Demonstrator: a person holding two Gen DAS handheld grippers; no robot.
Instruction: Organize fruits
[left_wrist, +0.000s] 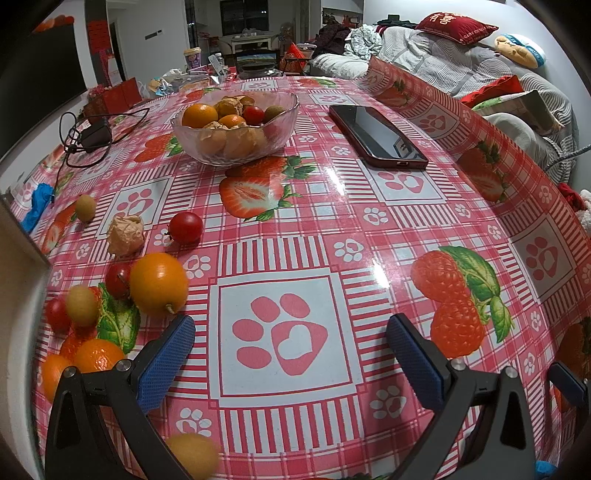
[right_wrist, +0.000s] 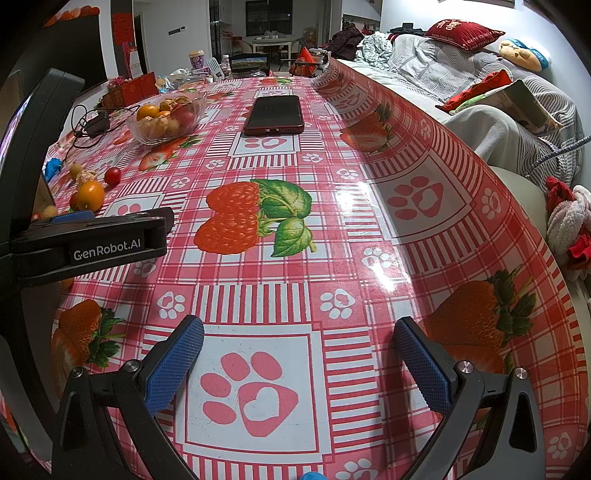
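Both my left gripper (left_wrist: 291, 354) and right gripper (right_wrist: 299, 354) stand released, empty. Risk: round orange citrus (left_wrist: 159, 283), well short of the clear glass bowl (left_wrist: 236, 127), rolls off the counter (left_wrist: 369, 240) if nudged.

White walls (right_wrist: 424, 14) are seen; a sofa (left_wrist: 443, 62) is heaped with cushions (left_wrist: 456, 26); a dark window (right_wrist: 267, 16) is glimpsed behind.

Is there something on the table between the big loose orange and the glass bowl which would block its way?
Partly: a cherry tomato and a husked fruit lie just beyond the orange. Past them, bare tablecloth reaches the bowl.
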